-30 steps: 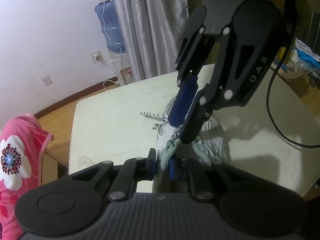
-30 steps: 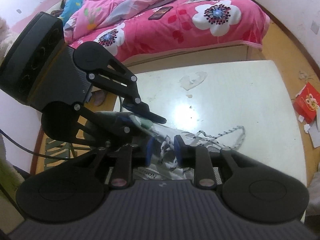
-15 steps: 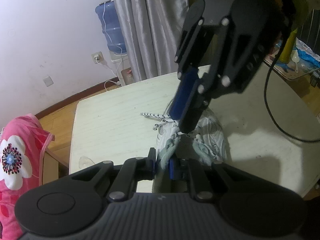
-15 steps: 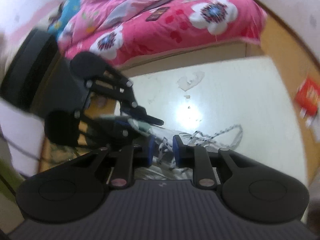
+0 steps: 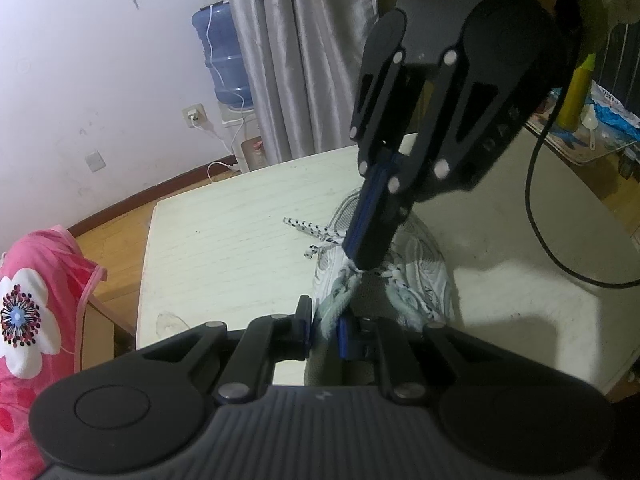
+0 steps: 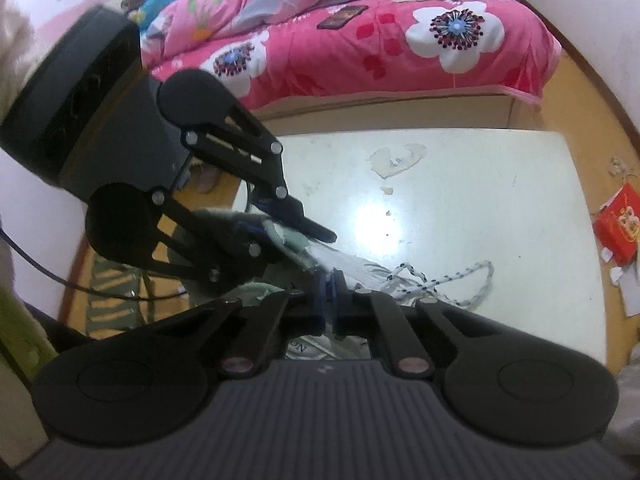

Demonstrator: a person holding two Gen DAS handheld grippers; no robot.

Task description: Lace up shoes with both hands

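A white sneaker [image 5: 424, 276] with a grey-green padded collar lies on the pale table [image 5: 224, 248], toe pointing away. My left gripper [image 5: 324, 332] is shut on the collar padding at the shoe's near end. My right gripper [image 5: 362, 260] comes down from above, fingers together at the eyelets. In the right wrist view, the right gripper [image 6: 329, 308] has its blue pads pinched on a strand of white black-speckled lace [image 6: 460, 278]. The left gripper [image 6: 304, 240] reaches in from the left onto the shoe [image 6: 348, 264]. One loose lace end [image 5: 308, 230] trails left of the shoe.
A bed with a pink flowered quilt [image 6: 400, 40] borders one side of the table. A water dispenser [image 5: 224, 60] and grey curtain [image 5: 300, 60] stand beyond the far edge. A black cable [image 5: 536, 208] hangs at right. A red box [image 6: 620, 224] lies on the floor.
The right gripper dropped onto the eyelets and its pads went from apart to pinched together on the lace. The left gripper kept its hold on the collar.
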